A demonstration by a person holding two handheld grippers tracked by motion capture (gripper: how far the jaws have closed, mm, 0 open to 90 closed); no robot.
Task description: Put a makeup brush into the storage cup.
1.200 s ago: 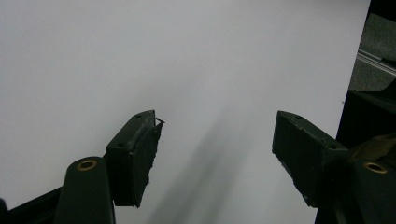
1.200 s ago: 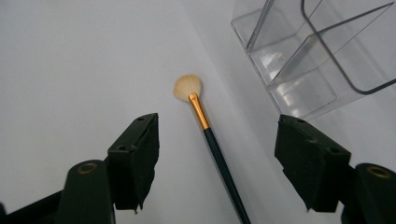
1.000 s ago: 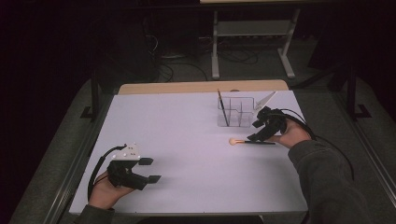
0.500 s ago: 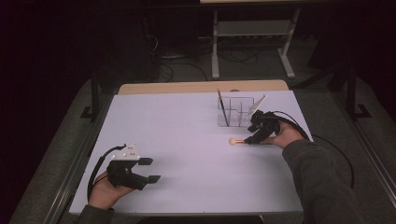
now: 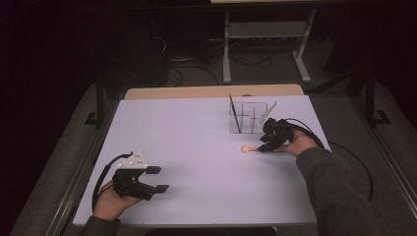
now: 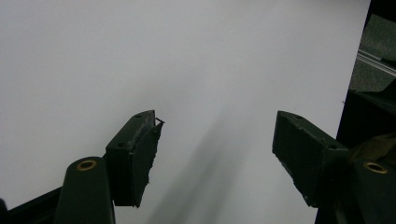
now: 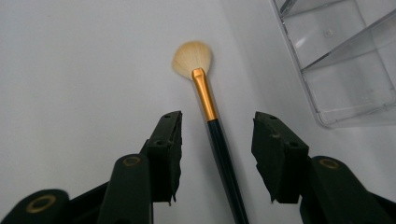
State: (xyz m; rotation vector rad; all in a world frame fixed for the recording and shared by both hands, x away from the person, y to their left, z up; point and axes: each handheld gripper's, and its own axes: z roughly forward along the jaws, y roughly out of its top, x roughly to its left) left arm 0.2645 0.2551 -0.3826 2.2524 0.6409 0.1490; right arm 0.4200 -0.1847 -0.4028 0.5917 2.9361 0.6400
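We see the white table [image 5: 206, 147] spread across the high view, with a strip of bare wood along its far edge; on its far right part stands a clear organizer [image 5: 248, 118], a low box split into compartments; in it a dark thin stick [image 5: 235, 114] leans upright in the left compartment, and a pale flat tool [image 5: 269, 113] slants out of the right end; which compartment that one sits in we cannot tell. In the right gripper view the organizer [image 7: 345, 60] shows its corner at upper right, and the compartments visible there hold nothing.

Just in front of the organizer lies the fan brush [image 5: 253, 149], flat on the table, its pale bristles pointing toward the table's middle. The right gripper [image 5: 268, 142] is down over its handle; its jaws have just been closing, and we see from the right gripper view that the fan brush [image 7: 210, 116] lies between them with a gap on each side, so the pads do not yet press on it and the right gripper [image 7: 217, 140] remains released; that view also gives us the gold ferrule and the black handle, which the high view renders as a mere streak.

The left gripper [image 5: 156, 179] rests near the table's near left corner, well apart from the brush; in the left gripper view the left gripper [image 6: 217, 140] has its jaws spread wide over bare white table [image 6: 140, 56], holding nothing.
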